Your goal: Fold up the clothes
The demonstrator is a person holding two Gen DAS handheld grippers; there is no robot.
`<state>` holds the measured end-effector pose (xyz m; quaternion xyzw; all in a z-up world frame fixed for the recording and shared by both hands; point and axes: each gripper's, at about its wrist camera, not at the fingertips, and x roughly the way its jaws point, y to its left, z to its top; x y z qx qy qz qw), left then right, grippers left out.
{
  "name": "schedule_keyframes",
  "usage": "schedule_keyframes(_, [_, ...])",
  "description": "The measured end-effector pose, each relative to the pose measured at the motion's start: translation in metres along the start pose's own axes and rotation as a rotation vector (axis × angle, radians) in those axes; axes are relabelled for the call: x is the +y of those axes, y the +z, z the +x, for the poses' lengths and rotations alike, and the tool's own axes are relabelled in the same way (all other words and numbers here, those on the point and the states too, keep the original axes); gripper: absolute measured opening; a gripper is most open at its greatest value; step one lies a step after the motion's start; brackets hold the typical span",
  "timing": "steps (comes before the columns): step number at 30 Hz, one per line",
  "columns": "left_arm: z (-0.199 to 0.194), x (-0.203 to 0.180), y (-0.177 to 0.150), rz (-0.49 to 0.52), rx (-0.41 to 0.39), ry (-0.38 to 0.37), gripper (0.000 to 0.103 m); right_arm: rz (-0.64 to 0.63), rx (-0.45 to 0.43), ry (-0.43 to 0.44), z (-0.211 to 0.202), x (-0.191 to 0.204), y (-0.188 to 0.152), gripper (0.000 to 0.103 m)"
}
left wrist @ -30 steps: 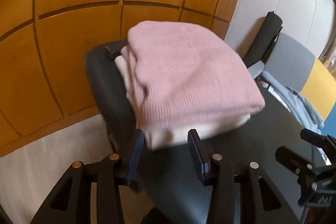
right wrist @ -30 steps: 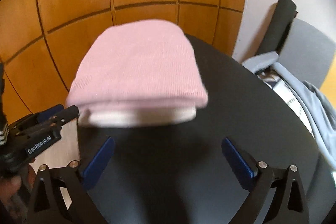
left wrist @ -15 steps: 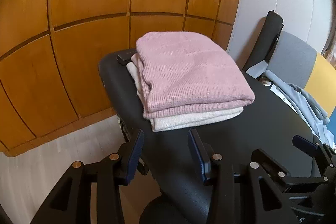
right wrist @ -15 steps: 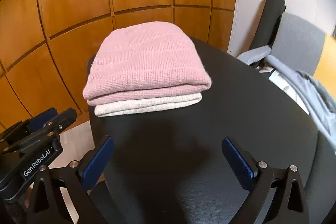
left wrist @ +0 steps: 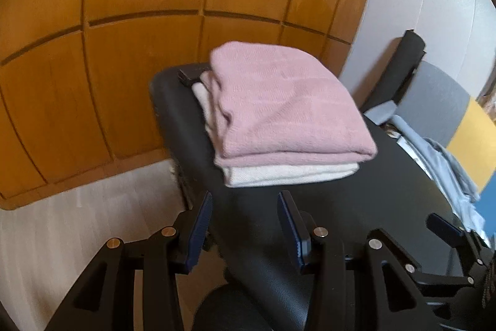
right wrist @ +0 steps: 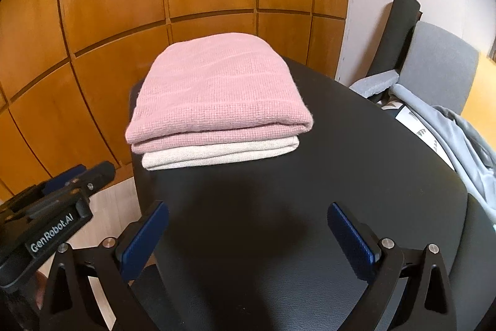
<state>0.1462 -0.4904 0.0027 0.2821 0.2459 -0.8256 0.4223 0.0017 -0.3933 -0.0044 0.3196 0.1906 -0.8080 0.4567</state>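
Both handheld grippers look like the same model: matte black plastic frames with triangular cutouts in the arms, and round silver screws at the pivots. The left gripper (left wrist: 245,225) has flat navy blue pads (left wrist: 198,230) with a ribbed face along the inside of each finger. The right gripper (right wrist: 248,238) has the same navy pads (right wrist: 350,241). The left one's side has "GenRobot.AI" in raised grey lettering.

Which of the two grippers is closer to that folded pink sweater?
Left, by a little. The left gripper sits just short of the pink sweater stack's near left corner; the right gripper hangs farther back over bare table.
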Motion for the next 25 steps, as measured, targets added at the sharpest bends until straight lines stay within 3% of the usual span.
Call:
schedule_keyframes(4, [0.002, -0.003, -0.001, 0.011, 0.01, 0.046, 0.044, -0.01, -0.006, -0.004, 0.0, 0.003, 0.001, 0.103])
schedule_keyframes(11, [0.011, 0.0, -0.003, -0.028, 0.074, -0.008, 0.044, -0.009, -0.016, -0.004, -0.003, 0.002, 0.0, 0.103])
schedule_keyframes(15, [0.015, 0.003, -0.004, -0.059, 0.101, 0.01, 0.044, -0.01, -0.018, 0.0, -0.003, 0.003, 0.001, 0.103])
schedule_keyframes(22, [0.0, 0.002, -0.007, -0.022, -0.024, 0.063, 0.044, -0.016, -0.016, 0.001, -0.002, 0.004, -0.001, 0.103])
schedule_keyframes(25, [-0.004, -0.004, -0.004, 0.004, -0.038, 0.06, 0.044, -0.008, -0.014, 0.003, -0.002, 0.003, -0.001, 0.103])
